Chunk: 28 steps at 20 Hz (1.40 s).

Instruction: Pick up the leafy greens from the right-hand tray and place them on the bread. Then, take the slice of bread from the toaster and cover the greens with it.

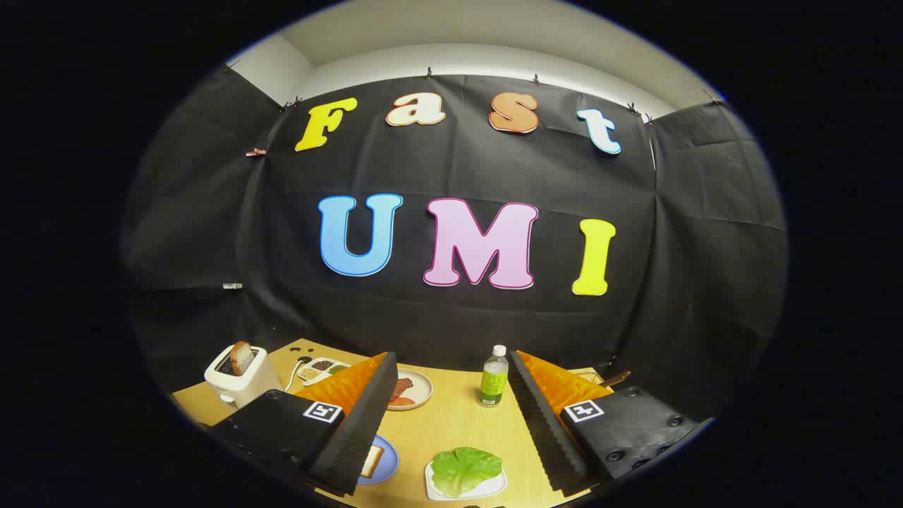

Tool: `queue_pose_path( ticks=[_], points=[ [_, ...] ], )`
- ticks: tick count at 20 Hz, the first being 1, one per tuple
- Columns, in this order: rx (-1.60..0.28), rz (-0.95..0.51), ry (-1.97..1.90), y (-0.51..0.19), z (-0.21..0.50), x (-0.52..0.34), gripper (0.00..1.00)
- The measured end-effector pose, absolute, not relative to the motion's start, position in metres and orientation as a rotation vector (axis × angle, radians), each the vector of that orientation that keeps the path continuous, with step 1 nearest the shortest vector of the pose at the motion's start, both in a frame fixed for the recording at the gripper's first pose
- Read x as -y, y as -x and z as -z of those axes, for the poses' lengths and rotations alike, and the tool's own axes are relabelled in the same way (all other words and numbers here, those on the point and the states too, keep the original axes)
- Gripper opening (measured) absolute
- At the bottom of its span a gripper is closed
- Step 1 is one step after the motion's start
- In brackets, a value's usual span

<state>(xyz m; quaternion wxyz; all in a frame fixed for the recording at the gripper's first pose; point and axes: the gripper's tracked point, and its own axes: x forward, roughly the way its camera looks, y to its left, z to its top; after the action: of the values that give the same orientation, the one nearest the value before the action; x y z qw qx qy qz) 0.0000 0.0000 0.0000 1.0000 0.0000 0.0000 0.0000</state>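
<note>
Green lettuce leaf (465, 470) lay on a white tray (494, 488) between the wide-spread fingers of the gripper (451, 416), toast (242, 357) stood in the toaster (240, 381), bread slice (371, 462) on a blue plate (388, 458).

Light wood table (451, 423) — white tray (494, 485) at about 6 o'clock, leafy greens (465, 469) on it. Blue plate (386, 458) with bread slice (371, 462) at 7 o'clock of the bottle (494, 379). White toaster (240, 381) at 9 o'clock; food plate (416, 388) and compartment dish (321, 368) between — all well apart.
</note>
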Motion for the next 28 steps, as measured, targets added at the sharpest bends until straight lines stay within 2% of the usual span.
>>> queue_pose_path(
  ticks=[16, 22, 28],
  points=[
    [-0.090, 0.019, -0.004, 0.007, 0.035, 0.009, 0.98],
    [-0.219, 0.008, -0.033, -0.003, 0.092, 0.012, 0.98],
    [-0.391, -0.034, -0.006, -0.013, 0.184, 0.009, 0.98]
  ],
)
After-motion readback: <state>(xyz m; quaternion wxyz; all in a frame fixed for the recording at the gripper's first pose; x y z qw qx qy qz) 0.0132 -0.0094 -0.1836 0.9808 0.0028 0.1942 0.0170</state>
